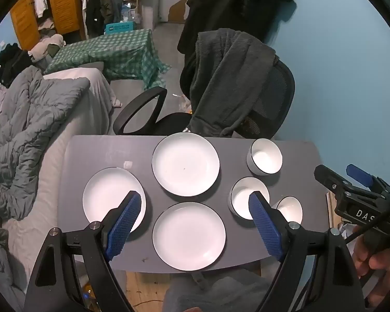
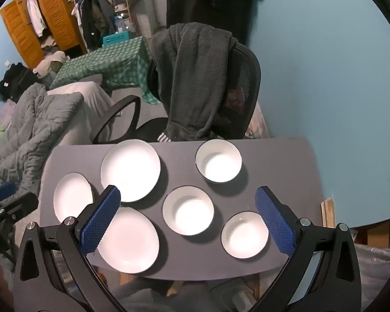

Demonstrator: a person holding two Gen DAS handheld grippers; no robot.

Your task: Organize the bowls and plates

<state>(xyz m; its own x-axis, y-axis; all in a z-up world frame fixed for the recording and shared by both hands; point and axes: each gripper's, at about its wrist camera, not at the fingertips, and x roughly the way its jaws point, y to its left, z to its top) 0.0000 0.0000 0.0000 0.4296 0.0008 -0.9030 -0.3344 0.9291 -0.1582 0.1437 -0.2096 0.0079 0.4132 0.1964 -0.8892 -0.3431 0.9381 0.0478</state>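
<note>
1. Three flat round white plates with thin dark rims on the grey bench (image 1: 96,153): far plate (image 1: 186,164), left plate (image 1: 109,195), near plate (image 1: 189,236).
2. Three round white bowls with dark rims on the right side of the bench: far bowl (image 2: 219,160), middle bowl (image 2: 188,210), near bowl (image 2: 245,234).
3. All six apart from each other (no stacks, nothing touching).
4. Left gripper (image 1: 195,208) up above the bench, tipped down, black arms with blue bumpy pads, jaws wide, nothing between them.
5. Right gripper (image 2: 187,206) also up above the bench, tipped down, jaws wide, holding nothing.
6. In the left wrist view, right gripper seen at the right edge, with a bare hand (image 1: 369,257) on its handle.
7. Behind the bench, a black mesh office chair (image 1: 273,93) with a dark fuzzy blanket (image 1: 226,78) over its back.
8. To the left, a bed with a puffy grey quilt (image 1: 31,119).
</note>
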